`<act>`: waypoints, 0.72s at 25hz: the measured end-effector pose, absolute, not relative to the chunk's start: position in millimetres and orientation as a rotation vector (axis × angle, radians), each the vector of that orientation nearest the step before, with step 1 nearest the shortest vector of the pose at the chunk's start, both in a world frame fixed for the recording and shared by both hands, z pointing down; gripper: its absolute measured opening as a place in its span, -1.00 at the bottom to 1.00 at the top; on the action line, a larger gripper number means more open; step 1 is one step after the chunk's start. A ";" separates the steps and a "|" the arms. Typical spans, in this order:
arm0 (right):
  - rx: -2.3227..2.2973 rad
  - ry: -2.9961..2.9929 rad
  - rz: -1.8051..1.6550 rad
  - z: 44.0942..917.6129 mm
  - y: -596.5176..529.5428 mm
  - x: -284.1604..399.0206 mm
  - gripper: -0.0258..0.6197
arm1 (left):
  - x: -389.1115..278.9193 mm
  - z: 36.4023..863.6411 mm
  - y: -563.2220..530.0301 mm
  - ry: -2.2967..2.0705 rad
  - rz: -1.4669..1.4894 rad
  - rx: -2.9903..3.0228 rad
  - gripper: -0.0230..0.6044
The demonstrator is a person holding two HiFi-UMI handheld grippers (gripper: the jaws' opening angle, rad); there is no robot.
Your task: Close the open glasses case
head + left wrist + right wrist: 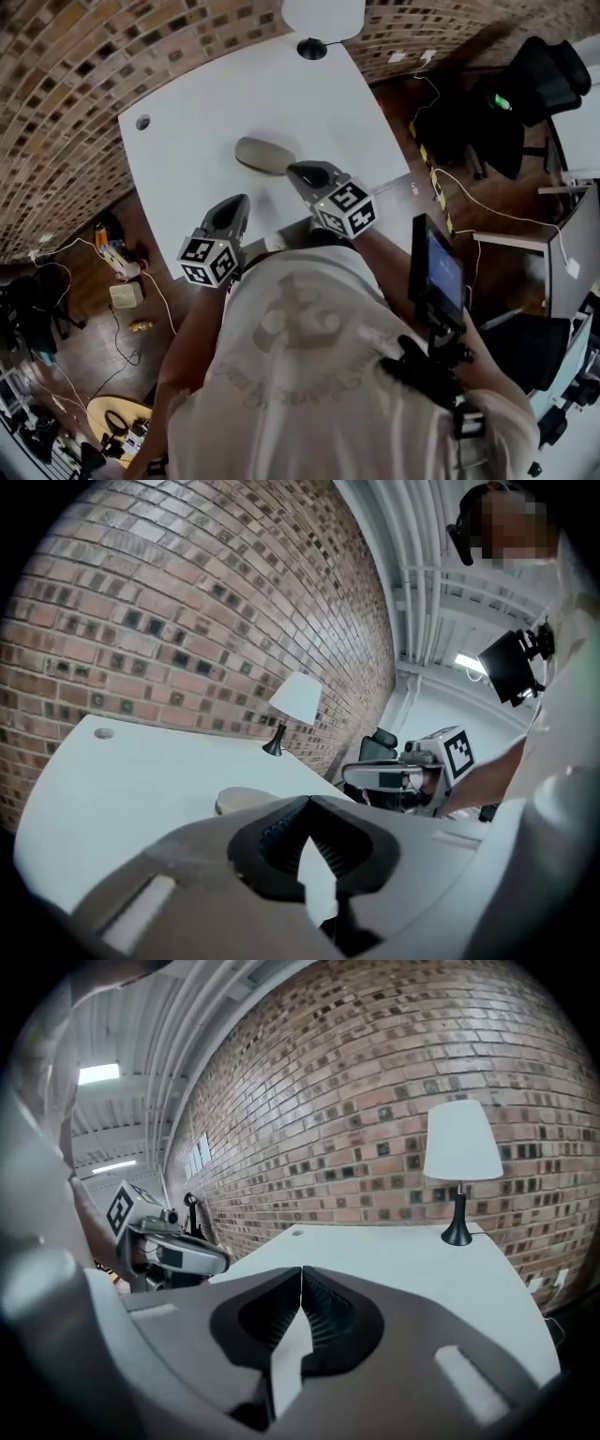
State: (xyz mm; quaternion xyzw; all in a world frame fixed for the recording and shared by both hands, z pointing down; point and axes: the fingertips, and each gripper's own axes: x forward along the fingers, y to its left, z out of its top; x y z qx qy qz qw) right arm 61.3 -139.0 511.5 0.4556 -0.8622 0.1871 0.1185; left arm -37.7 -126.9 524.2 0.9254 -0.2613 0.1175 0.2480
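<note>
taupe glasses case [264, 155] lies shut on table [281, 84].

Head view: the camera sits above the person and faces steeply down over the shoulders onto the white table [187, 122], far enough to frame the whole tabletop.

Left gripper view: the camera rides behind the left gripper [307, 829], low and close over the table. It faces along the jaws toward the brick wall [187, 621] and the lamp [293, 700].

Right gripper view: same mounting on the right gripper [300, 1305], with the lamp at frame right.

All three views share the table, wall and lamp. Each gripper view catches the other gripper near its side edge.
</note>
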 end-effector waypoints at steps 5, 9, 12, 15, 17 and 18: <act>1.407 -2.534 0.590 505.1 -110.1 83.4 -0.90 | -20.2 524.6 -113.7 -0.676 0.326 2.543 -0.91; 1.411 -2.542 0.613 513.4 -98.8 99.9 -0.90 | -8.0 522.1 -106.1 -0.683 0.331 2.556 -0.91; 1.390 -2.566 0.629 517.0 -86.7 111.4 -0.90 | 5.1 520.6 -96.8 -0.709 0.332 2.554 -0.91; 1.366 -2.584 0.651 517.8 -76.1 121.4 -0.90 | 20.5 520.6 -86.5 -0.735 0.328 2.533 -0.91; 1.348 -2.599 0.662 516.6 -67.2 126.2 -0.90 | 31.2 520.6 -75.0 -0.737 0.333 2.526 -0.91; 1.338 -2.604 0.664 516.0 -63.1 128.6 -0.90 | 36.5 520.4 -69.1 -0.736 0.337 2.527 -0.91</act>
